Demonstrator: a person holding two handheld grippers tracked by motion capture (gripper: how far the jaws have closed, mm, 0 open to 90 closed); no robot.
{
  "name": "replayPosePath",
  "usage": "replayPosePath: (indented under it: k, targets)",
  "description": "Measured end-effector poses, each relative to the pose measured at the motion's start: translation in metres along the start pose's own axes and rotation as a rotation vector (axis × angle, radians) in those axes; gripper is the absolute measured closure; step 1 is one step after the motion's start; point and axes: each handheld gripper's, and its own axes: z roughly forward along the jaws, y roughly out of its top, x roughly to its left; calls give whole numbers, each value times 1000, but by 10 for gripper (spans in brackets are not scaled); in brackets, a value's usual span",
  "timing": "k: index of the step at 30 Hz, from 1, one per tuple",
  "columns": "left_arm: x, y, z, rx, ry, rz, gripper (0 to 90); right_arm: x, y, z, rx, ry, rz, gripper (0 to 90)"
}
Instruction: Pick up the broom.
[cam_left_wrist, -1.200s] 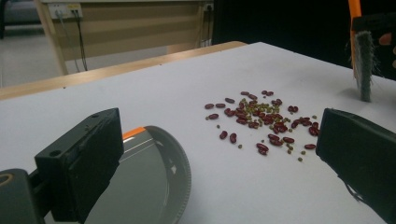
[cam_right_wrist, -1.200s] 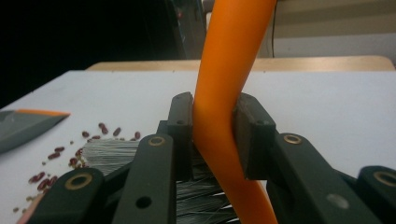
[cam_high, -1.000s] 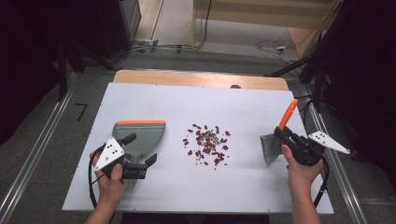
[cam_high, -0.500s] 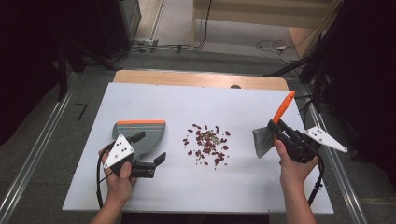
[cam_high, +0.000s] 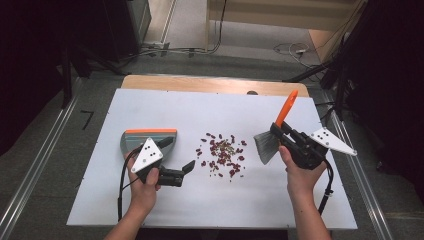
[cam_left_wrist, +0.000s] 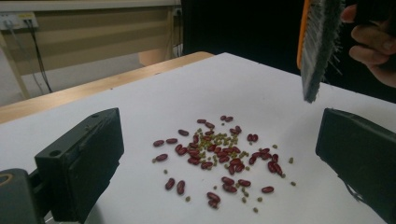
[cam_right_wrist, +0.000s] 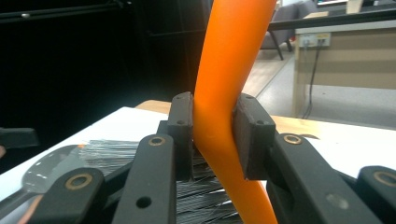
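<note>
Sweeping was the step in hand, by our reading: we held the brush (cam_high: 274, 139) in the right gripper (cam_high: 295, 145), its jaws clamped on the orange handle (cam_right_wrist: 229, 93) with the bristles hanging clear of the table (cam_high: 300, 200), and our left gripper (cam_high: 186, 167) stood with its jaws wide apart and nothing between them. Straight ahead of the left jaws lay the beans (cam_left_wrist: 219, 154), a loose scatter of red ones mixed with small green ones, and they lay between our two grippers, nearer the left. Just behind the left gripper, on its far side, the dustpan (cam_high: 145, 140) rested flat, its orange-trimmed edge turned away from us and away from the scatter. We judged that the next move called for the left jaws to take the dustpan by its handle, turn its mouth toward the beans and press its lip to the table, while the brush came down on the far side of the scatter to draw it in. Nothing stood between brush and beans; what hindered us was the dustpan facing the wrong way and the outlying beans, which could roll off if the stroke ran fast. Beyond the table a wooden edge (cam_high: 210, 84) and cables on the floor (cam_high: 290, 49) stayed well apart from our work.
</note>
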Motion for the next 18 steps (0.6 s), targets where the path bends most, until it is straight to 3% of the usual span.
replayPosePath:
  k: [3,6,11,13,18]
  targets:
    - [-4,4,6,-14,-15,-2,11,9,1,4,-1,16,-9,688]
    - [-9,5,12,-33,-56,-6,11,18,0,8,2,34,-16,688]
    - [-15,6,18,-27,-86,-19,10,32,-2,15,6,63,-13,688]
    - [-21,6,23,-30,-124,-34,11,38,-2,17,7,75,-17,688]
    - [-32,5,31,-19,-157,-23,12,52,-2,23,2,102,-20,688]
